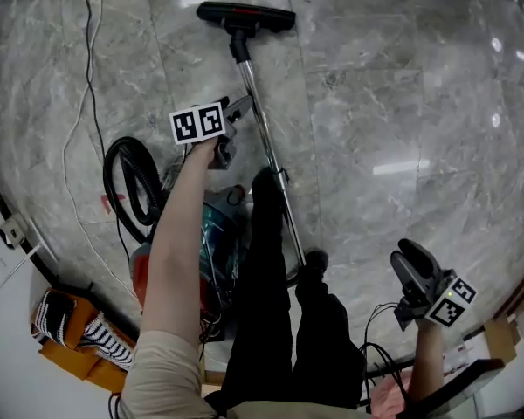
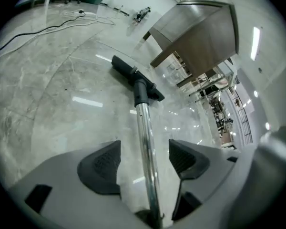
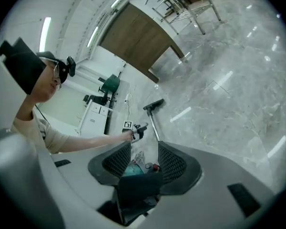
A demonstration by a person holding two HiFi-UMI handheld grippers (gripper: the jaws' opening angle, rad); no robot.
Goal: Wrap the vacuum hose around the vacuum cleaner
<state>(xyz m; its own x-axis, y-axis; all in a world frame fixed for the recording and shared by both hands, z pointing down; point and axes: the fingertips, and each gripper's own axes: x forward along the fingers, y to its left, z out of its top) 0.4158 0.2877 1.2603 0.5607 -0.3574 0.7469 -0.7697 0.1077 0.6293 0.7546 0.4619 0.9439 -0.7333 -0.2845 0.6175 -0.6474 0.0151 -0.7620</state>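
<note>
The vacuum cleaner [image 1: 217, 234], teal and red, lies on the marble floor under my left arm. Its black hose [image 1: 127, 182] loops at the left of the body. A metal wand [image 1: 266, 142] runs from the body up to the black floor head [image 1: 246, 16]. My left gripper [image 1: 237, 110] is open beside the wand's upper part. In the left gripper view the wand [image 2: 145, 128] passes between the spread pads of my left gripper [image 2: 144, 149] without touching them. My right gripper [image 1: 410, 256] hangs at the lower right, away from the vacuum, its jaws [image 3: 144, 149] apart with nothing held.
The person's legs in black trousers [image 1: 271, 278] stand beside the vacuum body. A black cable [image 1: 92, 59] and a white one trail over the floor at the left. An orange and striped bundle [image 1: 70, 326] lies by the wall at the lower left.
</note>
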